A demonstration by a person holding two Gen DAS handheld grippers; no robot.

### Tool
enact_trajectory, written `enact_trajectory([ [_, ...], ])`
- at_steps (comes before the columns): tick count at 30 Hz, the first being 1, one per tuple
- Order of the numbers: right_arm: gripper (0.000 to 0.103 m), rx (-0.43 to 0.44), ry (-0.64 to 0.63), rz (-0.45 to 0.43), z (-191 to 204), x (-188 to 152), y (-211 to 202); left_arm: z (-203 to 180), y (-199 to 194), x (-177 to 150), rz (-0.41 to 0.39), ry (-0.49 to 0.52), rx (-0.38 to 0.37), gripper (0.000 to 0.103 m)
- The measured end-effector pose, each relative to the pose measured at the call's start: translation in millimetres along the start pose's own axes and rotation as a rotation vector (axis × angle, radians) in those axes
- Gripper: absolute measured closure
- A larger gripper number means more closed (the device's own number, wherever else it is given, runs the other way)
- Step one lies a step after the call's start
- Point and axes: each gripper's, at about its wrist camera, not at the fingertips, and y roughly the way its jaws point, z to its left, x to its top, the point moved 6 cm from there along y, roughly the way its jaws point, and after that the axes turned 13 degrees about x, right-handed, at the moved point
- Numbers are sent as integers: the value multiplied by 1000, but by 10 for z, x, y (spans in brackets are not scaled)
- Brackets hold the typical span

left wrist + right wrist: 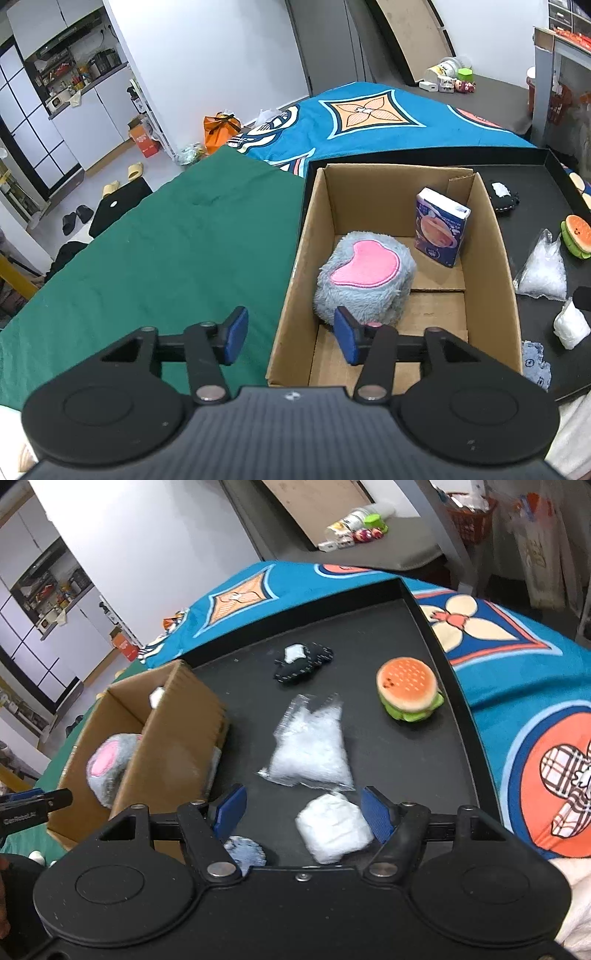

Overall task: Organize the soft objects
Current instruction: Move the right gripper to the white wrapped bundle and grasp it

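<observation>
Left wrist view: left gripper (290,338) parted, nothing held, low centre over the cardboard box (495,236) edge; grey plush (364,277) lies inside, mid-frame.

Right wrist view: right gripper (303,812) wide apart, white wrapped bundle (332,827) between pads, contact unclear, lower centre on black tray (424,602).

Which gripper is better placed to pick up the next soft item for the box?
Probably the right gripper: its open jaws already straddle the white wrapped bundle on the black tray. The left gripper is open and empty over the cardboard box.
</observation>
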Motion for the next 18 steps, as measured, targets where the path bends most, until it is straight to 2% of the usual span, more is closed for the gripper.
enact_trajectory([
  [4, 35, 0, 25, 27, -103, -44, 56, -52, 14, 13, 3, 28, 32, 36],
  [10, 35, -10, 17, 89, -151, -154, 212, -121, 48, 23, 20, 56, 47, 32],
  [12, 39, -33, 7, 98, -173, -188, 253, -138, 53, 26, 22, 66, 56, 29],
  [13, 50, -46, -16, 94, -160, -188, 251, -146, 56, 24, 24, 71, 60, 28],
  [14, 53, -63, -42, 99, -146, -182, 253, -158, 59, 24, 26, 76, 63, 28],
  [18, 54, -36, 0, 86, -180, -157, 205, -169, 53, 29, 22, 82, 72, 27],
])
